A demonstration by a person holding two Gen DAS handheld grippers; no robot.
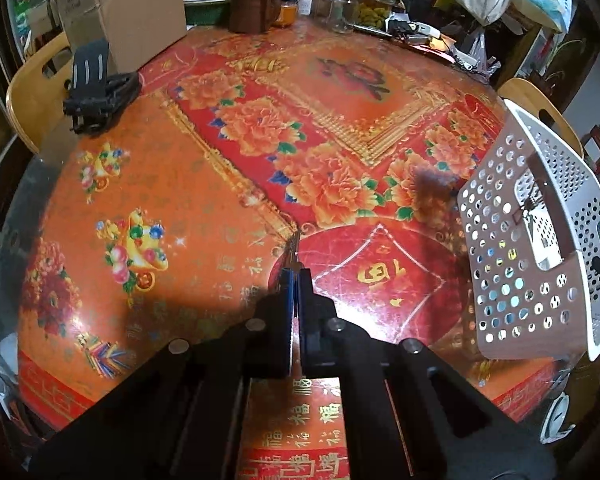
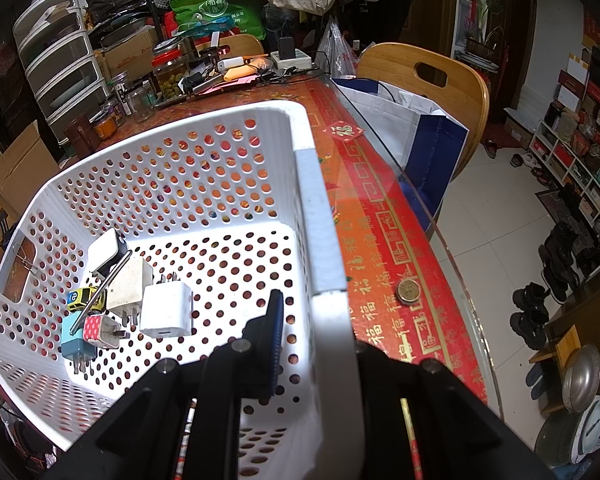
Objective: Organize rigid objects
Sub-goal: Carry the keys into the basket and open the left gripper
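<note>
My left tongs (image 1: pixel 296 276) are pressed fully together, and one thin sliver of metal (image 1: pixel 293 249) pokes out past their tips; I can't tell what it is. It hangs over the red and orange flowered surface (image 1: pixel 204 184). Off to the right of these tongs stands the single white perforated basket (image 1: pixel 500 264), and far ahead to the left lies one black clamp-like gadget (image 1: pixel 96 100). My right tongs (image 2: pixel 316 320) are narrowed onto the basket's near wall (image 2: pixel 320 240), with one finger (image 2: pixel 274 336) inside and the other hidden behind the rim. On the basket floor, left of that finger, I count five plug adapters: one white cube (image 2: pixel 166 312), one beige (image 2: pixel 130 284), one white with a black end (image 2: pixel 106 254), one pale blue (image 2: pixel 73 345) and one red with white dots (image 2: pixel 98 329). One yellow toy car (image 2: pixel 81 298) sits among them, and one metal rod (image 2: pixel 100 292) lies slanted across the pile. One coin (image 2: pixel 408 291) rests on the surface to the right of these tongs.
</note>
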